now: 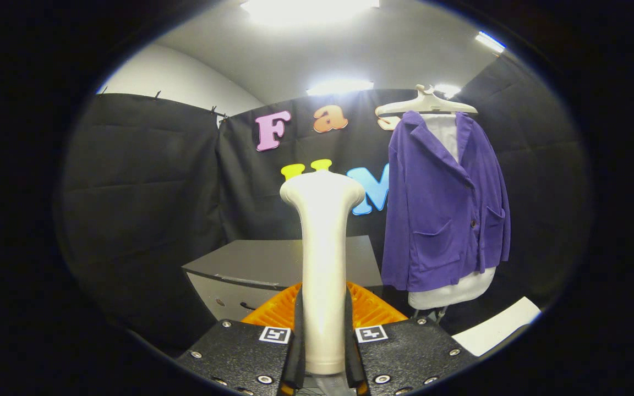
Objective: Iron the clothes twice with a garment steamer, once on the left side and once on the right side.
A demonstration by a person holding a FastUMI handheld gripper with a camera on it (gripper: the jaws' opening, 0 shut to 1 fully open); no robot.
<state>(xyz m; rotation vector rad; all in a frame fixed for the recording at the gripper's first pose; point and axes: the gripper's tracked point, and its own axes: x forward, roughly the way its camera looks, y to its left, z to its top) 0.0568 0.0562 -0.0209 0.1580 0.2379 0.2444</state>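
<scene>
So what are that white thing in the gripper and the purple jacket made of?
The garment steamer, clamped between the gripper fingers, looks like glossy moulded plastic: smooth, with soft light reflections along its handle. The purple jacket appears to be a soft matte knit or woven fabric, draping in gentle folds; the exact fibre cannot be told. Its hanger looks like pale plastic.

The steamer (323,258) between the fingers of the gripper (323,352) is cream white, smooth and plain, and both fingers press on its handle. The jacket (443,209) is purple, one plain colour, with a small dark button. Under the jacket hangs a white shirt (452,291). The hanger (426,103) is off-white. The table (273,264) has a grey top and a lighter grey front. The booth wall is black cloth and the ceiling is white.
</scene>
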